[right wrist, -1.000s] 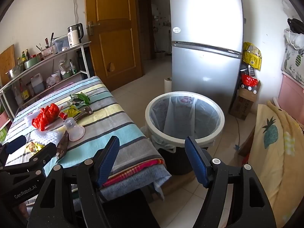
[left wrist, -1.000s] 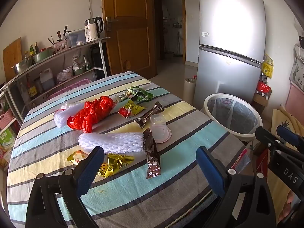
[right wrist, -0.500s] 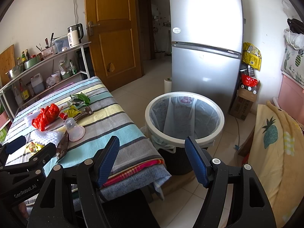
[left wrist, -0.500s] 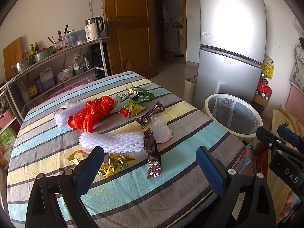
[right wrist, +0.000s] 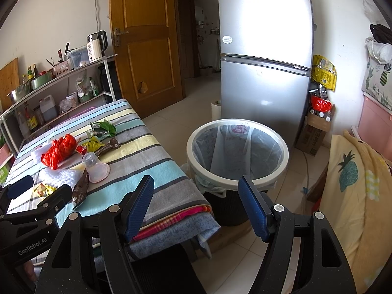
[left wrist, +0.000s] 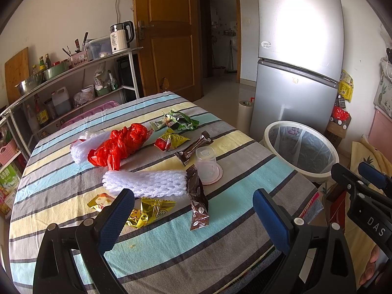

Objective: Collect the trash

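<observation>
Trash lies on the striped tablecloth [left wrist: 159,250]: a red plastic bag [left wrist: 120,144], white foam net sleeves [left wrist: 144,182], two brown wrappers [left wrist: 198,205], gold wrappers [left wrist: 147,212], a green wrapper [left wrist: 180,122], a yellow-red wrapper [left wrist: 170,140] and an upturned clear cup [left wrist: 207,165]. A white-rimmed bin [right wrist: 237,152] with a clear liner stands on the floor right of the table. My left gripper [left wrist: 193,213] is open and empty, low over the table's near edge. My right gripper [right wrist: 196,201] is open and empty, between the table corner and the bin.
A silver fridge [right wrist: 264,49] stands behind the bin. A wooden door [right wrist: 144,41] and a metal shelf rack [left wrist: 68,80] with a kettle and bottles are at the back left. A yellow pineapple-print cloth [right wrist: 352,186] lies at the right.
</observation>
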The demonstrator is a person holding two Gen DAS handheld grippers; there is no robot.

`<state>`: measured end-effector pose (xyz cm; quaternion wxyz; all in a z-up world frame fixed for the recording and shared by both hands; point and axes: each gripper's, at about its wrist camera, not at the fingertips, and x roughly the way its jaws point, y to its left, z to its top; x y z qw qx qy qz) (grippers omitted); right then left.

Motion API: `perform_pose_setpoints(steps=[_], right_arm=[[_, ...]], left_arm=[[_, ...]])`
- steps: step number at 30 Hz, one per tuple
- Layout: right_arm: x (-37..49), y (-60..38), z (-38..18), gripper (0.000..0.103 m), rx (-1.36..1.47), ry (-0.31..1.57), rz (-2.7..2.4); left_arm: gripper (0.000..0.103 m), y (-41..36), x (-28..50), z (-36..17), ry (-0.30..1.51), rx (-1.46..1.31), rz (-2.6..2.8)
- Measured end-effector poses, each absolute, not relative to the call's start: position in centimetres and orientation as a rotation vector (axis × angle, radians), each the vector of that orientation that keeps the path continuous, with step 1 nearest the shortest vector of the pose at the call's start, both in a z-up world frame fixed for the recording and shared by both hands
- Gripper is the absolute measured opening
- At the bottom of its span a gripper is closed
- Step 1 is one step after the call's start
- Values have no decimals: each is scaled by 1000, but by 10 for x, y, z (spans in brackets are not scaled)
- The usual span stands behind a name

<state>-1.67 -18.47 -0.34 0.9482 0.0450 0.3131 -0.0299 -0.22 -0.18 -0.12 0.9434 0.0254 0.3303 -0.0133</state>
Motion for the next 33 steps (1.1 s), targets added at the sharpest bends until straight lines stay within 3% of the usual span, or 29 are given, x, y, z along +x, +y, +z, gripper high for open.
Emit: perform_pose_setpoints(steps=[33], right_arm=[[-17,-184,-3,72,92,639,-61]], left_arm=[[98,4,-2,-1,674,49,-26]])
